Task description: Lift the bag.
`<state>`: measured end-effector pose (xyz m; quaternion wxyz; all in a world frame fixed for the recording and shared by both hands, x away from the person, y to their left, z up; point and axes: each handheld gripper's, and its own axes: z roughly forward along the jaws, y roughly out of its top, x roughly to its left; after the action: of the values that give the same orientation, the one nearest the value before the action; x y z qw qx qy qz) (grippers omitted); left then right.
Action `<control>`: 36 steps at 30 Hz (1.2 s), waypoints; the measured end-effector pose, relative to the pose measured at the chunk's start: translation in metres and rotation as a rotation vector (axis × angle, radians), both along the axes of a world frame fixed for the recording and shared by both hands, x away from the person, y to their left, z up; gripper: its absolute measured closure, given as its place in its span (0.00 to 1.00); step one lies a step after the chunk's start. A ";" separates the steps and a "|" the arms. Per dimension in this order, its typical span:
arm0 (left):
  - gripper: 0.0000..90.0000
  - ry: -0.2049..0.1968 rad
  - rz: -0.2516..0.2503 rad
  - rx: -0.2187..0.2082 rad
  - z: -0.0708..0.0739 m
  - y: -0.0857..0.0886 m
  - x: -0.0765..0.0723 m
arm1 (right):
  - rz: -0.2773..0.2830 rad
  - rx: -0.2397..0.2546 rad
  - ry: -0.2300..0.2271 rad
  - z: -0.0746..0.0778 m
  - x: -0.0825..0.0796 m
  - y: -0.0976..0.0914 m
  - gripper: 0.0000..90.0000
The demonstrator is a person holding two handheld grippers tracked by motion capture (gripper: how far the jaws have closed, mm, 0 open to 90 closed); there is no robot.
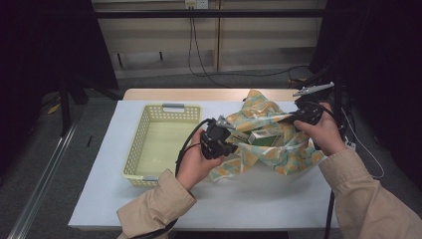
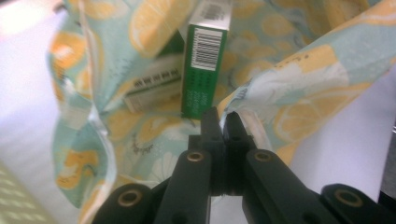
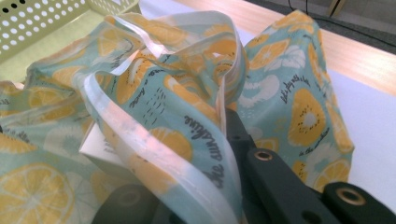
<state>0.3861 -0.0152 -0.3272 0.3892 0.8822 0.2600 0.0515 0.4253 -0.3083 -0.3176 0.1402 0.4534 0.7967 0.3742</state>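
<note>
Table (image 1: 249, 199) bears basket (image 1: 161, 144) (bag (image 1: 293, 157) too).

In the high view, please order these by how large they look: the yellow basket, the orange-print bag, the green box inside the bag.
1. Yellow basket and orange-print bag: they cover similar areas; the bag is crumpled and partly behind the hands, so I would not rank them.
2. Green box: clearly smallest, partly hidden by the bag.

Grey floor (image 1: 45, 164), pale wall panels (image 1: 149, 40)
</note>
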 end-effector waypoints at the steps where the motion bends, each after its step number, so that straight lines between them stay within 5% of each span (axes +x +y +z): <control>1: 1.00 -0.010 0.007 0.003 0.004 0.000 0.002 | 0.000 -0.002 -0.004 0.002 0.000 0.000 0.99; 15: 1.00 -0.080 0.058 -0.031 0.059 0.001 0.033 | -0.014 0.011 -0.041 0.030 0.009 0.000 0.99; 27: 1.00 -0.102 0.095 -0.064 0.095 0.001 0.062 | -0.005 0.030 -0.072 0.053 0.014 0.006 1.00; 36: 1.00 -0.145 0.092 -0.094 0.121 0.004 0.070 | 0.002 0.087 -0.138 0.075 0.015 0.008 1.00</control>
<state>0.4565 -0.0115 -0.2060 0.4454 0.8440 0.2734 0.1210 0.4407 -0.3008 -0.2428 0.1743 0.4314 0.7687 0.4389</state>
